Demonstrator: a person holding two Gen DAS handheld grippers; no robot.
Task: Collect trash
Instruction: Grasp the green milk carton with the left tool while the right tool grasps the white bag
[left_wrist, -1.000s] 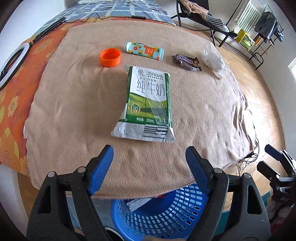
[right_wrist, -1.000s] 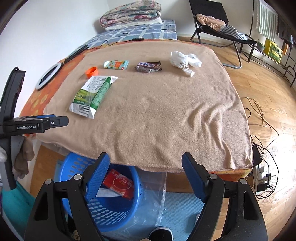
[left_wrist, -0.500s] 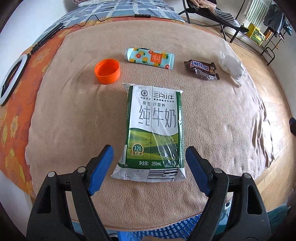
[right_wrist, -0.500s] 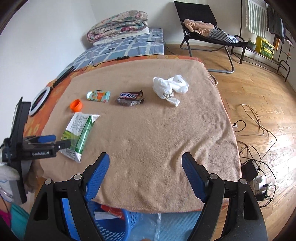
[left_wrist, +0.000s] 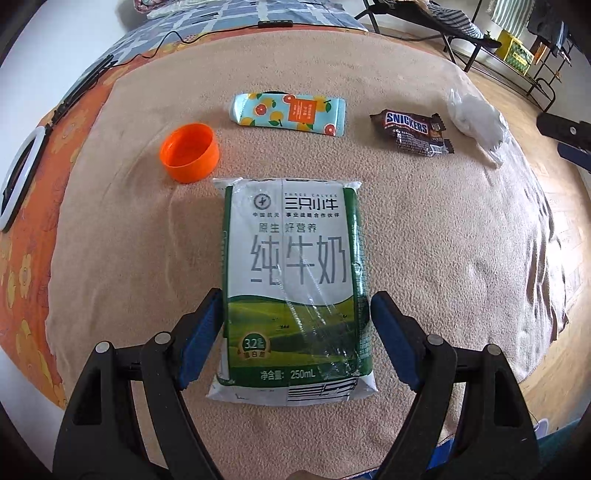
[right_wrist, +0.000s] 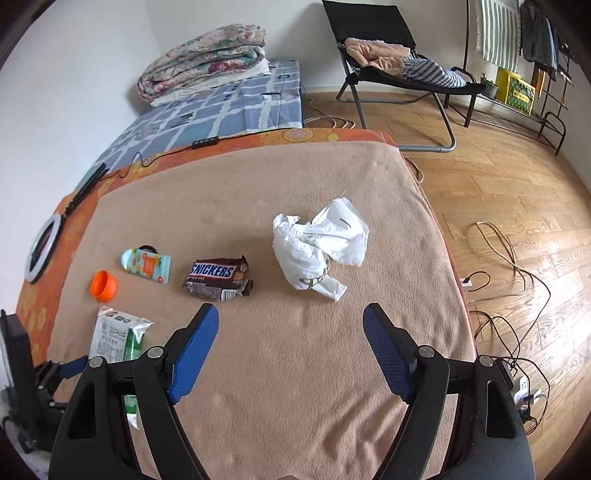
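A flattened green-and-white milk carton (left_wrist: 295, 266) lies on the tan blanket (left_wrist: 443, 258). My left gripper (left_wrist: 296, 299) is open and straddles the carton's lower half, a blue pad close beside each long edge. Behind the carton lie an orange cap (left_wrist: 189, 152), a flowered juice pack (left_wrist: 290, 114), a Snickers wrapper (left_wrist: 412, 133) and a crumpled white plastic bag (left_wrist: 476, 118). My right gripper (right_wrist: 290, 314) hangs open over bare blanket, just short of the white bag (right_wrist: 317, 247), with the Snickers wrapper (right_wrist: 218, 277) to its left. Nothing sits between its fingers.
A ring light (right_wrist: 42, 247) and a black cable lie on the orange sheet at the left. A folded quilt (right_wrist: 203, 59) rests at the far end of the bed. A folding chair (right_wrist: 391, 55) and loose cables (right_wrist: 498, 258) occupy the wooden floor on the right.
My left gripper came forward and down until its fingers flank the milk carton. My right gripper swung from the blue basket at the bed's edge out over the blanket toward the white bag.
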